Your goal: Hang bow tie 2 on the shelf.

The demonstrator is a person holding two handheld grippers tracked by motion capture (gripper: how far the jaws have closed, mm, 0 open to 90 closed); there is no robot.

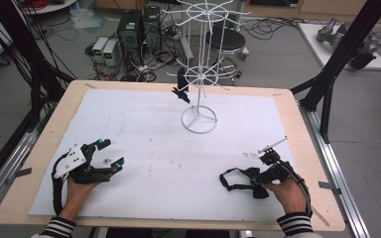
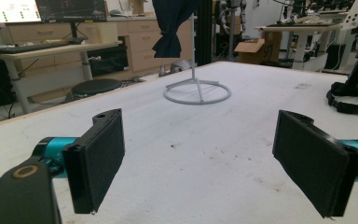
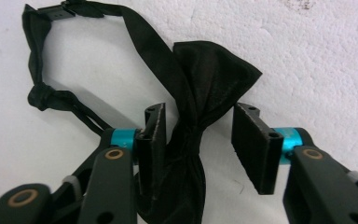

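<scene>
Right gripper view shows the right hand-held gripper point(image 3: 198, 149) with its jaws apart around a black bow tie point(image 3: 200, 93), one pad touching its knot, the other clear of it. High view puts the bow tie point(image 1: 250, 177) flat on the surface point(image 1: 154, 144), well nearer the person than the white wire rack point(image 1: 199, 74), while the left hand-held gripper point(image 1: 110, 152) rests wide open and holds nothing.

The white mat point(image 1: 144, 144) lies bare across its middle, so there is wide passage between the left gripper point(image 1: 110, 152) and the right gripper point(image 1: 261, 174). The one standing obstacle is the white wire rack point(image 1: 199, 64) at the far centre, its ring base point(image 2: 197, 92) on the mat and its arms spreading overhead. A dark item point(image 1: 181, 89), probably cloth, hangs from it on the left. The black bow tie point(image 3: 200, 93) and its strap lie flat near the right front edge.
</scene>
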